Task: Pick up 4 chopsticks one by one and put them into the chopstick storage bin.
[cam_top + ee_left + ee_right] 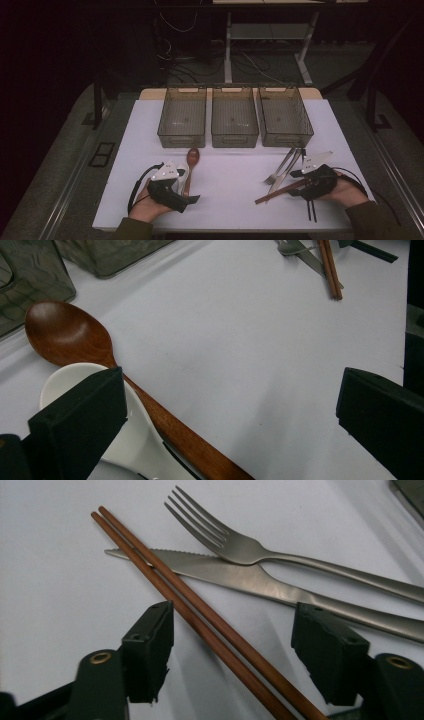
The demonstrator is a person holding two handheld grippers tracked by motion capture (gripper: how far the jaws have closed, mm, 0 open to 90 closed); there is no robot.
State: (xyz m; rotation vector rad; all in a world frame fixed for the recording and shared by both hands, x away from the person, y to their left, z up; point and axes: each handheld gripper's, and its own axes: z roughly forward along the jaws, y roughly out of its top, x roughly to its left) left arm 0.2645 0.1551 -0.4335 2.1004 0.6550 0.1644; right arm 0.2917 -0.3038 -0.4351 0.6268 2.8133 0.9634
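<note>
High view: the chopsticks (280, 191) lie near the worktop (230, 180) right edge, at the right claw (300, 186); bare room lies mid-worktop.

Left gripper view: the left claw (230, 405) gapes, released, beside a wooden spoon (75, 340).

Right gripper view: slim reddish-brown chopsticks lie between unclenched jaws, untouched, crossing a knife (260, 582).

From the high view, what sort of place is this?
Probably a lab recording rig, not a kitchen: a white table with three identical bins, loose cables on the floor, and dark surroundings.
</note>
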